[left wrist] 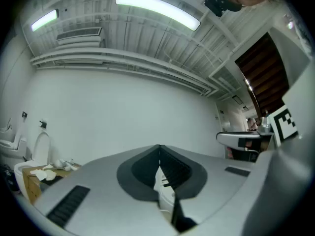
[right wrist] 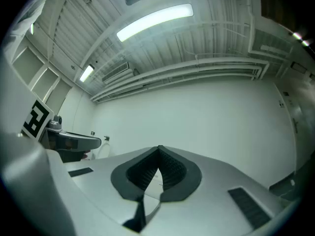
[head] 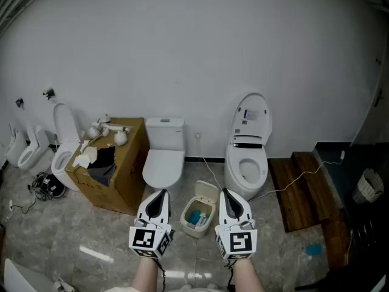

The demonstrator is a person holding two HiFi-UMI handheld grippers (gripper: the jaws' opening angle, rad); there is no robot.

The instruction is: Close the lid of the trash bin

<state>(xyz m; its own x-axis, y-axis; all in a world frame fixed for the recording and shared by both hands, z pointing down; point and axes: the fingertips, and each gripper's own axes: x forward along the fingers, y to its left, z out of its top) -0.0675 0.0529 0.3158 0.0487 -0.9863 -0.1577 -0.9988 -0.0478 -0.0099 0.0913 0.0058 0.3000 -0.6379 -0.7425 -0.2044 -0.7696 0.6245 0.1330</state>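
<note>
Two shut grippers flanking an open bin.
Only the head view is showing the small cream plastic trash bin (head: 186, 222), sitting on the grey marbled floor (head: 73, 230) between the left gripper (head: 160, 193) and the right gripper (head: 223, 191), its rounded lid (head: 207, 191) tilting back and blue scraps lying inside. The gripper views are looking up at a ribbed white ceiling (left wrist: 123, 38) and glowing strip lights (left wrist: 157, 6). There each pair of ridged dark pads (left wrist: 142, 168) is pressing together, holding nothing.

Left hand-held gripper (head: 160, 194) and right hand-held gripper (head: 225, 193) side by side, jaws together, empty, apparently near level.
</note>
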